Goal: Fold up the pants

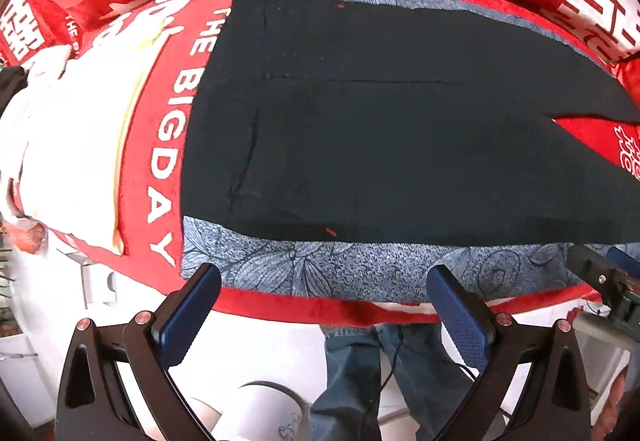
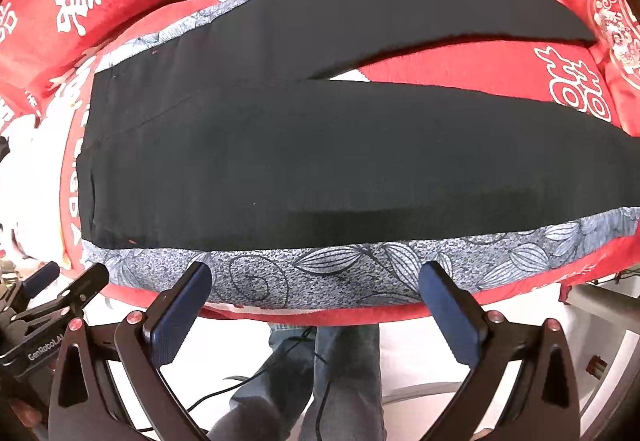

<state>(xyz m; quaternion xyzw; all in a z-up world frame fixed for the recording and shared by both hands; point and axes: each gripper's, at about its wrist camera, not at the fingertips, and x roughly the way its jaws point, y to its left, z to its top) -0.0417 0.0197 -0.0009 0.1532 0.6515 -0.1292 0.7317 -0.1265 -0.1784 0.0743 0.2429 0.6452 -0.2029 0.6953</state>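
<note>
The dark navy cloth pants (image 1: 380,129) lay spread flat on a blue-grey leaf-patterned sheet (image 1: 360,265), which covered a red plush cushion with white lettering (image 1: 164,145). In the left wrist view the waistband end sat toward the left, next to the printed words, and the two legs ran off to the right, parting to show a wedge of red. The right wrist view showed the same split more fully: the legs (image 2: 400,145) diverged toward the right with red fabric between them.

The left tongs (image 1: 324,277) stood wide open over the near edge of the patterned sheet, holding nothing, their blue ribbed pads (image 1: 188,317) short of the pants. The right tongs (image 2: 316,273) were likewise spread wide and empty, above the same near border strip, clear of the dark cloth. Below both, a person's blue denim jeans (image 2: 344,369) showed against a pale floor (image 1: 260,345). A white pillow-like bundle (image 1: 68,145) lay at the left of the cushion.
</note>
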